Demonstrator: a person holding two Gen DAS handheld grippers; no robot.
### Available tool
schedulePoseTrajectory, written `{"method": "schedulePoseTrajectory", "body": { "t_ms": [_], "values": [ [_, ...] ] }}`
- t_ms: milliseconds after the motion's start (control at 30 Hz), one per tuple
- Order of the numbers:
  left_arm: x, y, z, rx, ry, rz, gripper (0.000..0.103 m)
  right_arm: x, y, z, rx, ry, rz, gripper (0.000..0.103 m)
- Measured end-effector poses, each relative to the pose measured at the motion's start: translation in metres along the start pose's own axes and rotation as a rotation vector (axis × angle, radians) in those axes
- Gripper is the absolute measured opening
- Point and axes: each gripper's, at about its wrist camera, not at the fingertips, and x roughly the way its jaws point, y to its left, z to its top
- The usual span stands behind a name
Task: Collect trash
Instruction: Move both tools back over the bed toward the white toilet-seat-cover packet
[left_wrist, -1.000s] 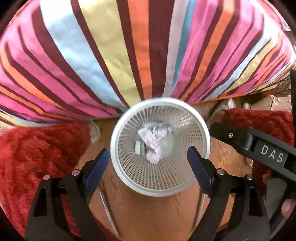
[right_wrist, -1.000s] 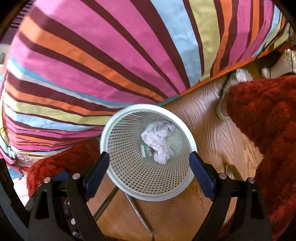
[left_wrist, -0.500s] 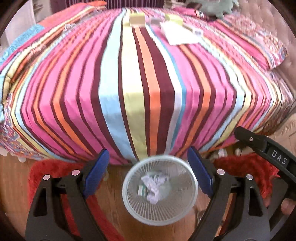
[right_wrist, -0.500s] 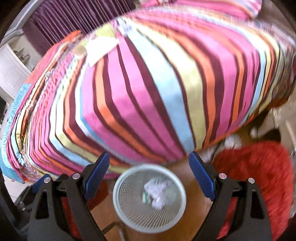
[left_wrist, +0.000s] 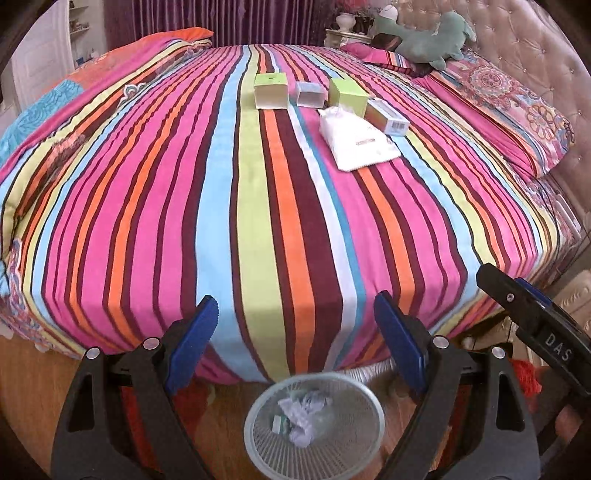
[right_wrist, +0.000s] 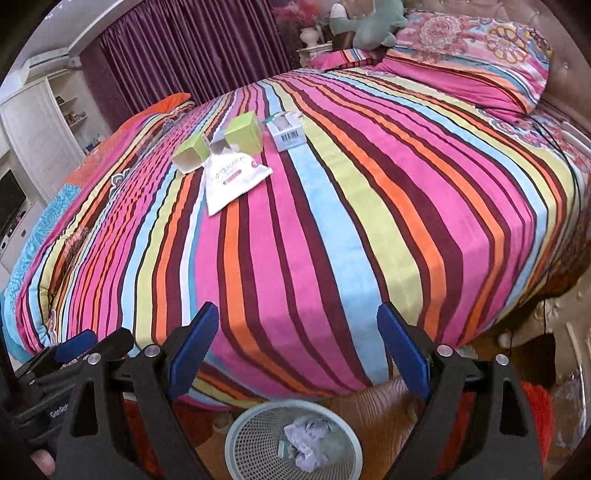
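- White mesh wastebasket (left_wrist: 314, 424) on wooden floor at near edge of bed, between the two grippers' lines of sight; crumpled paper (left_wrist: 303, 406) and a small greenish carton (left_wrist: 277, 424) already inside.
- Striped bedspread (left_wrist: 258, 221) clear across near and middle portions.
- Remaining litter grouped at far end of bed: green open box (left_wrist: 270, 90), small grey box (left_wrist: 309, 94), second green box (left_wrist: 348, 96), barcoded carton (left_wrist: 386, 117), white flat packet (left_wrist: 356, 138) nearest of the group.
- Left gripper (left_wrist: 295, 339): jaws wide, nothing between blue pads, raised above basket and facing across bed.
- Right gripper (right_wrist: 297, 347): jaws wide, empty, likewise above basket; far litter visible ahead, left of centre.
- Plush toy (left_wrist: 424, 35) and patterned pillow (left_wrist: 509, 110) at far right, judged not trash.
- Progress assessed as partial: some items binned, five pieces outstanding.
- Next step judged: reach to far cluster, packet likely first.
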Motion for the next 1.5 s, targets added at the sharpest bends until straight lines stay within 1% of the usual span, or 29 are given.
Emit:
{"method": "schedulePoseTrajectory", "body": {
  "t_ms": [367, 567, 633, 833, 933, 1067, 1200, 1267, 1367, 1500],
  "values": [
    [0.044, -0.014, 0.045, -0.02, 0.011, -0.033, 0.084, 0.026, -0.005, 0.044, -0.001, -0.011, -0.014, 0.083],
    [0.07, -0.03, 0.073, -0.029, 0.014, -0.05, 0.084, 0.049, -0.003, 0.067, -0.029, -0.005, -0.017, 0.083],
    [0.078, -0.034, 0.084, -0.047, 0.004, -0.059, 0.084, 0.057, -0.004, 0.078, -0.032, -0.001, -0.009, 0.083],
    [0.095, -0.041, 0.114, -0.116, -0.026, -0.082, 0.084, 0.076, -0.003, 0.113, -0.049, -0.024, -0.003, 0.083],
    [0.103, -0.046, 0.128, -0.124, -0.028, -0.091, 0.084, 0.087, -0.001, 0.131, -0.083, -0.035, -0.013, 0.083],
    [0.117, -0.058, 0.147, -0.1, -0.031, -0.074, 0.084, 0.103, 0.003, 0.149, -0.121, -0.033, -0.01, 0.083],
    [0.128, -0.061, 0.157, -0.132, -0.02, -0.085, 0.084, 0.118, 0.002, 0.168, -0.13, -0.003, 0.013, 0.083],
    [0.134, -0.064, 0.162, -0.147, -0.016, -0.097, 0.084, 0.127, 0.004, 0.176, -0.149, 0.011, 0.005, 0.083],
    [0.142, -0.069, 0.168, -0.144, -0.01, -0.081, 0.084, 0.139, 0.007, 0.185, -0.171, 0.03, 0.003, 0.083],
    [0.154, -0.071, 0.174, -0.15, -0.005, -0.032, 0.084, 0.155, 0.013, 0.194, -0.213, 0.061, -0.003, 0.083]
  ]
}}
